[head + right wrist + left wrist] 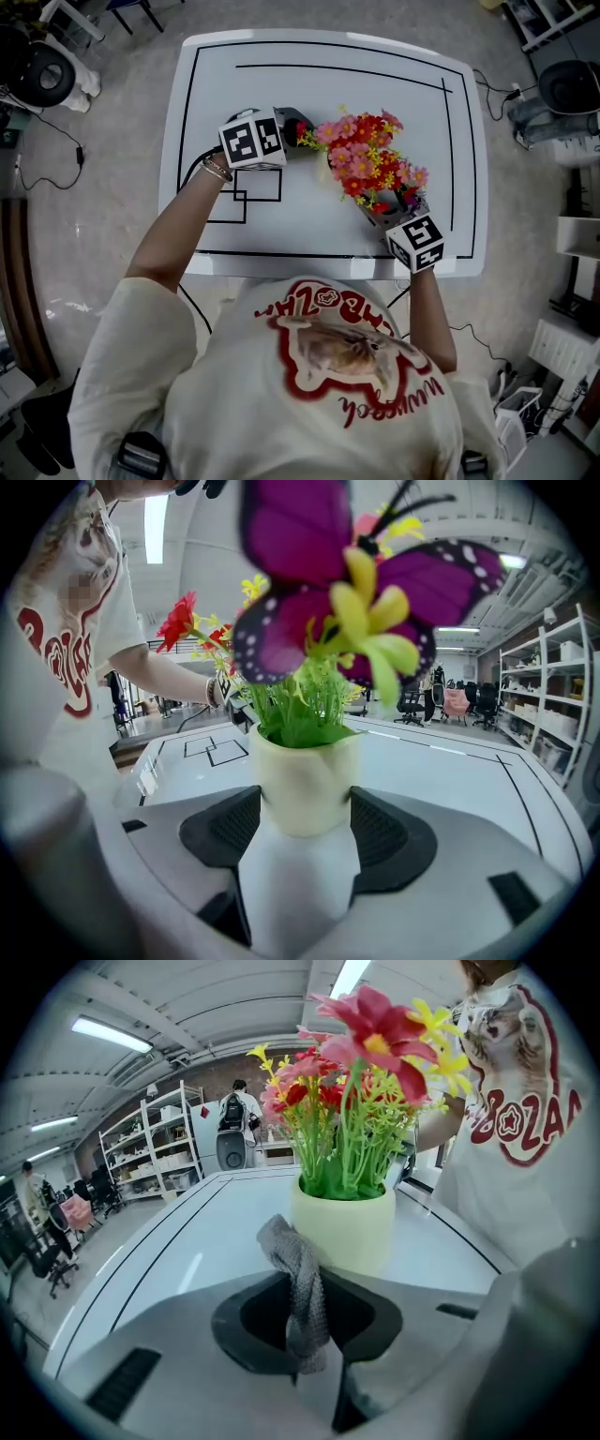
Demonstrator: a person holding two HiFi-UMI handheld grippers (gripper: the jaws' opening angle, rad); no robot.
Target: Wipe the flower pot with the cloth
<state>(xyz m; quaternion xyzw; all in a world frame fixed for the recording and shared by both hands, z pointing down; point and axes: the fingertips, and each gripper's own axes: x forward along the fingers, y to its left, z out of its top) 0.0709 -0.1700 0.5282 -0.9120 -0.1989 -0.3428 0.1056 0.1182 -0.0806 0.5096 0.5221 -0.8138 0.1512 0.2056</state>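
Observation:
A pale yellow flower pot (305, 772) holds red, pink and yellow artificial flowers (368, 164) and a purple butterfly (323, 592). It stands right of centre on the white table (309, 56). My right gripper (302, 832) is shut on the pot, one pad on each side; in the head view this gripper (382, 214) reaches in from the near right under the blooms. My left gripper (309, 1321) is shut on a grey cloth (302, 1288), whose free end rises just in front of the pot (342, 1227). From above, the left gripper (298, 127) sits at the flowers' left.
Black tape lines frame the tabletop, with small taped rectangles (246, 197) near my left forearm. Cables, chairs and shelving surround the table on the floor. A person (234, 1115) stands far off in the room.

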